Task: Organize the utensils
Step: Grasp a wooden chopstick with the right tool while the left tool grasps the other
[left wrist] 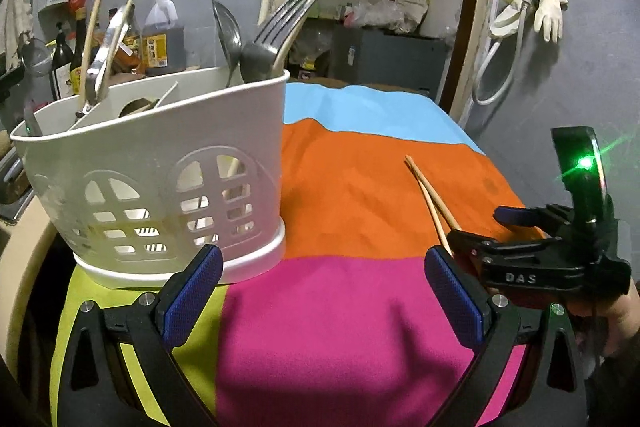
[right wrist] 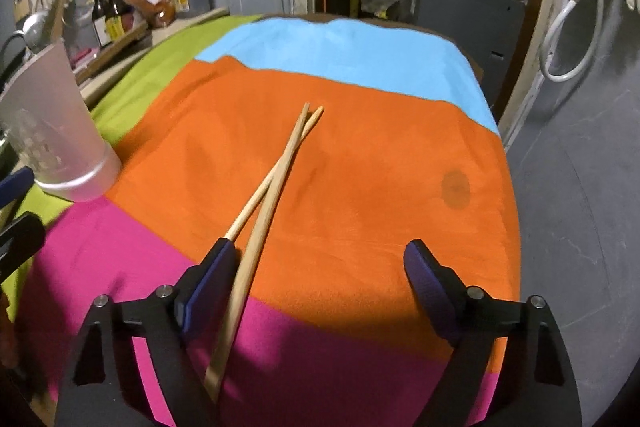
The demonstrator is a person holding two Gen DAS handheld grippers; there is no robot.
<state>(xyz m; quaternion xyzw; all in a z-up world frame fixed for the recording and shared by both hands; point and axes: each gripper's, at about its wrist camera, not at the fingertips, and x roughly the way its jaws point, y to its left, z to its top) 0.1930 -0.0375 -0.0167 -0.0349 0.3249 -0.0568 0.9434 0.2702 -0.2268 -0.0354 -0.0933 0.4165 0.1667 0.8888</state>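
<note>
A white utensil caddy (left wrist: 160,163) stands on the colourful cloth, holding forks (left wrist: 276,23), a spoon (left wrist: 228,27) and other utensils. Its side also shows in the right wrist view (right wrist: 52,131). My left gripper (left wrist: 322,291) is open and empty, just in front of the caddy's base. Two wooden chopsticks (right wrist: 272,183) lie crossed on the orange patch. My right gripper (right wrist: 320,287) is open with jaws wide around the chopsticks' near ends; one chopstick runs beside the left finger (right wrist: 212,279). The right gripper body shows in the left wrist view (left wrist: 532,259), next to the chopsticks (left wrist: 428,195).
The table is covered by a cloth (right wrist: 360,163) of blue, orange, pink and green patches, with a dark stain (right wrist: 455,187). Bottles (left wrist: 160,35) stand on a counter behind the caddy. The table edge drops to a grey floor (right wrist: 580,227) on the right.
</note>
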